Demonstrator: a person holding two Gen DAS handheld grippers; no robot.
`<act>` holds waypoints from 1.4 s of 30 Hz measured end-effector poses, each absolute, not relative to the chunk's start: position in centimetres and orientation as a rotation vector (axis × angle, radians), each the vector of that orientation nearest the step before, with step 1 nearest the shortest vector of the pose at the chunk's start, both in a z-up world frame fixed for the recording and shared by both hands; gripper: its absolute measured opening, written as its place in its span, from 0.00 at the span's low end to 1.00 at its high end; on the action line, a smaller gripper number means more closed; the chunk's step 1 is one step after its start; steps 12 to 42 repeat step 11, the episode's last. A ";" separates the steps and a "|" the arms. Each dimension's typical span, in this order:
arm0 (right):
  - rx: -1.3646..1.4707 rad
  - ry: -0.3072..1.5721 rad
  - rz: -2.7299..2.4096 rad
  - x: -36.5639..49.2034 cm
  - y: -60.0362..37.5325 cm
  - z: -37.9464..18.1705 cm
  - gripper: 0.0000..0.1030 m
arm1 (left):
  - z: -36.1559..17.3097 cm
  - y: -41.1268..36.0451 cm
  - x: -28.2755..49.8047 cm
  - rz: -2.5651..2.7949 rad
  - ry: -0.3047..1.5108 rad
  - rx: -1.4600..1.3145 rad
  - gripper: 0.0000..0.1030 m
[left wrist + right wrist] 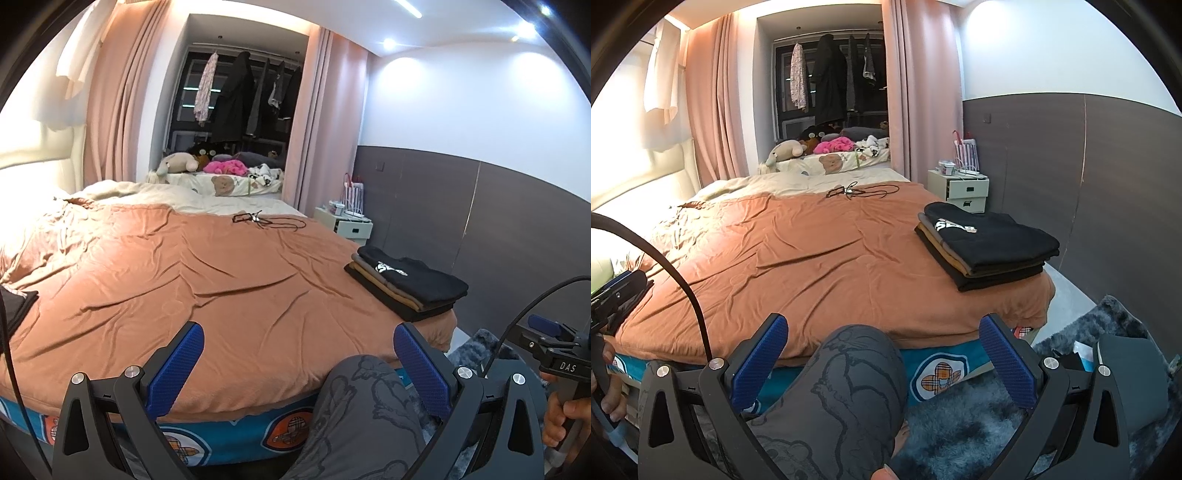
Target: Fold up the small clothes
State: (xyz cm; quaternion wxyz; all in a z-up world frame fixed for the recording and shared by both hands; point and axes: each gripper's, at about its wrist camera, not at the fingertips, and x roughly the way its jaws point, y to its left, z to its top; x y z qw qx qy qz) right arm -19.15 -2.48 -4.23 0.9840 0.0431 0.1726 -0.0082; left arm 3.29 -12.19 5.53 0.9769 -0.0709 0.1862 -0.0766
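A stack of folded clothes (pixel 406 284), black on top with a white print, lies at the bed's near right corner; it also shows in the right wrist view (pixel 988 243). A dark garment (pixel 16 302) lies at the bed's left edge. My left gripper (pixel 299 354) is open and empty, held over the bed's front edge. My right gripper (pixel 884 343) is open and empty, held in front of the bed above the person's knee (pixel 849 384). The right gripper also shows at the right edge of the left wrist view (pixel 554 343).
The bed has a wrinkled orange blanket (pixel 192 280). A black cord with a small device (pixel 262 219) lies at its far side. A white nightstand (pixel 964 190) stands by the grey wall. A shaggy grey rug (pixel 964 424) covers the floor. Plush toys (pixel 221 166) lie behind.
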 end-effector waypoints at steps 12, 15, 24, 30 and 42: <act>0.090 0.361 -0.013 -18.9 -2.2 -4.1 1.00 | 6.0 -12.0 2.7 -0.162 0.364 -0.137 1.00; 0.090 0.361 -0.013 -18.9 -2.2 -4.1 1.00 | 6.0 -12.0 2.7 -0.162 0.364 -0.137 1.00; 0.090 0.361 -0.013 -18.9 -2.2 -4.1 1.00 | 6.0 -12.0 2.7 -0.162 0.364 -0.137 1.00; 0.090 0.361 -0.013 -18.9 -2.2 -4.1 1.00 | 6.0 -12.0 2.7 -0.162 0.364 -0.137 1.00; 0.090 0.361 -0.013 -18.9 -2.2 -4.1 1.00 | 6.0 -12.0 2.7 -0.162 0.364 -0.137 1.00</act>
